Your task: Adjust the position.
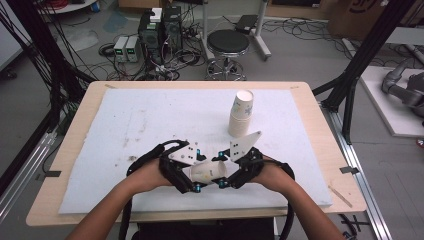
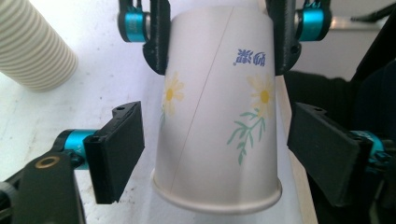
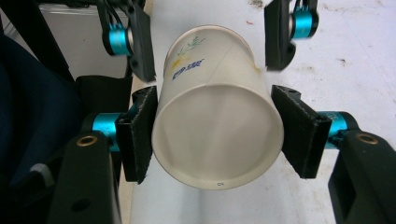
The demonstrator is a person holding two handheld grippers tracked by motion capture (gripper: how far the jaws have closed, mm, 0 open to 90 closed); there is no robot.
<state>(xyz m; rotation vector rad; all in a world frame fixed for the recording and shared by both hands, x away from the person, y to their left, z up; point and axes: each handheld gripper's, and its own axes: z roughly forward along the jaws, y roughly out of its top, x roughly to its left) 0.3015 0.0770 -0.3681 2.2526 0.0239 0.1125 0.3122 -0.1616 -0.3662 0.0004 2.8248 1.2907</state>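
Note:
A white paper cup (image 1: 209, 171) with a daisy print lies on its side in the air between my two grippers, low over the front of the white mat (image 1: 150, 125). My right gripper (image 3: 217, 135) is shut on the cup (image 3: 215, 107), both pads pressing its sides. In the left gripper view that right gripper (image 2: 219, 42) clamps the cup's far, narrower end. My left gripper (image 2: 222, 151) is open: its pads stand either side of the cup (image 2: 215, 121) near the rolled rim, with a gap at each. In the high view the left gripper (image 1: 198, 170) faces the right gripper (image 1: 222, 170).
A tall stack of paper cups (image 1: 241, 114) stands upright on the mat just behind the right gripper; the stack (image 2: 35, 51) lies at the upper left of the left gripper view. The wooden table's front edge (image 1: 175, 216) is close below the hands. A stool (image 1: 227, 45) stands beyond the table.

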